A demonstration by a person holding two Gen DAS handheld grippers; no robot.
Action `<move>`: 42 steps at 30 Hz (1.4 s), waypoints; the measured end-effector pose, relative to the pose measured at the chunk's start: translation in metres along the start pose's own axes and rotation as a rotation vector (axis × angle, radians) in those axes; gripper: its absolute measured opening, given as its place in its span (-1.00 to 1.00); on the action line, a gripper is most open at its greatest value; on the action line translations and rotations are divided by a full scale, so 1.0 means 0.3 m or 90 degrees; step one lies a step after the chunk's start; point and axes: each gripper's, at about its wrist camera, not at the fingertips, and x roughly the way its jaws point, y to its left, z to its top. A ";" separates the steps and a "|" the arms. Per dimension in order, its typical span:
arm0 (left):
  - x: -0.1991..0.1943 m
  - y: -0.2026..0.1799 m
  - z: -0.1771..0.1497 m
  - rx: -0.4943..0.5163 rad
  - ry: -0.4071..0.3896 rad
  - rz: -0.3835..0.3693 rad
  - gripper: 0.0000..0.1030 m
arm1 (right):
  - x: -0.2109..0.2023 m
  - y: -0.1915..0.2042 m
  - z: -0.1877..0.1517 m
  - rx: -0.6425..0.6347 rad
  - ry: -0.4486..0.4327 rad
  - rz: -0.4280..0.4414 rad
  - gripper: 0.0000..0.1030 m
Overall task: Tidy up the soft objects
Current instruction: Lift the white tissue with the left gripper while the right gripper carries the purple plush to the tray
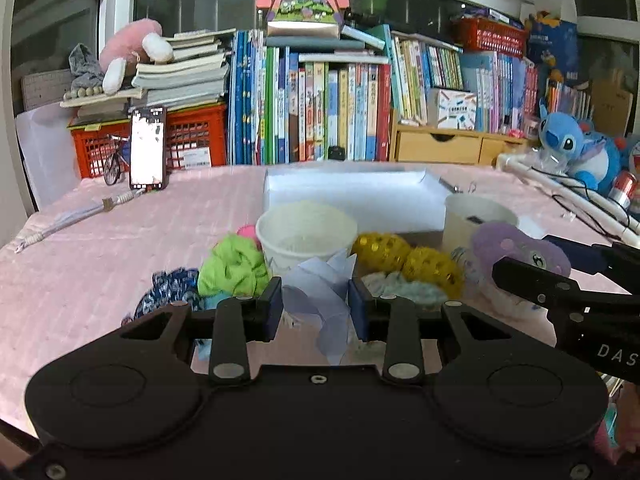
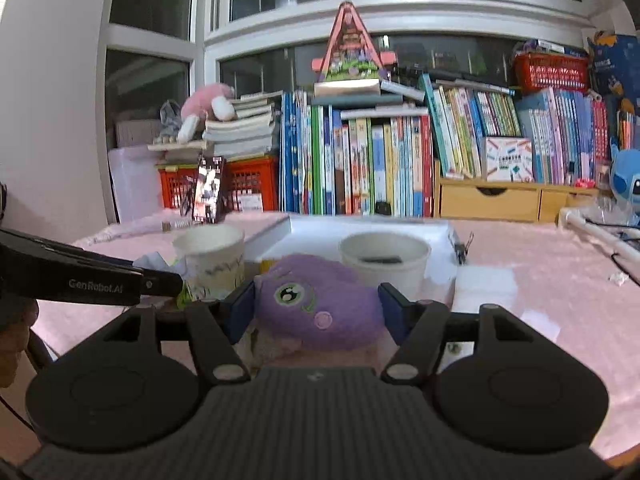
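My left gripper is shut on a pale blue gauzy bow, low over the pink table. Around it lie a green scrunchie, a dark blue patterned scrunchie, a yellow sequinned scrunchie and a pale teal fluffy one. My right gripper is closed on a purple plush toy, which also shows in the left wrist view. Two white paper cups stand just beyond, in front of a white box.
A phone leans on a red crate at the back left, with a cable on the pink tablecloth. Books line the back. A blue plush and white tubing are at the right.
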 end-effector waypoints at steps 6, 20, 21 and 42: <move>-0.010 0.001 0.058 -0.001 -0.009 -0.013 -0.37 | -0.010 -0.012 0.048 0.010 -0.018 0.000 0.32; 0.027 0.001 0.236 0.013 -0.047 -0.020 -0.37 | 0.023 -0.095 0.169 0.038 -0.028 -0.022 0.32; 0.033 0.000 0.247 0.013 -0.050 -0.017 -0.37 | 0.030 -0.104 0.177 0.045 -0.027 -0.025 0.32; 0.404 0.026 0.480 -0.073 0.067 -0.083 -0.37 | 0.212 -0.244 0.347 0.058 0.013 -0.045 0.32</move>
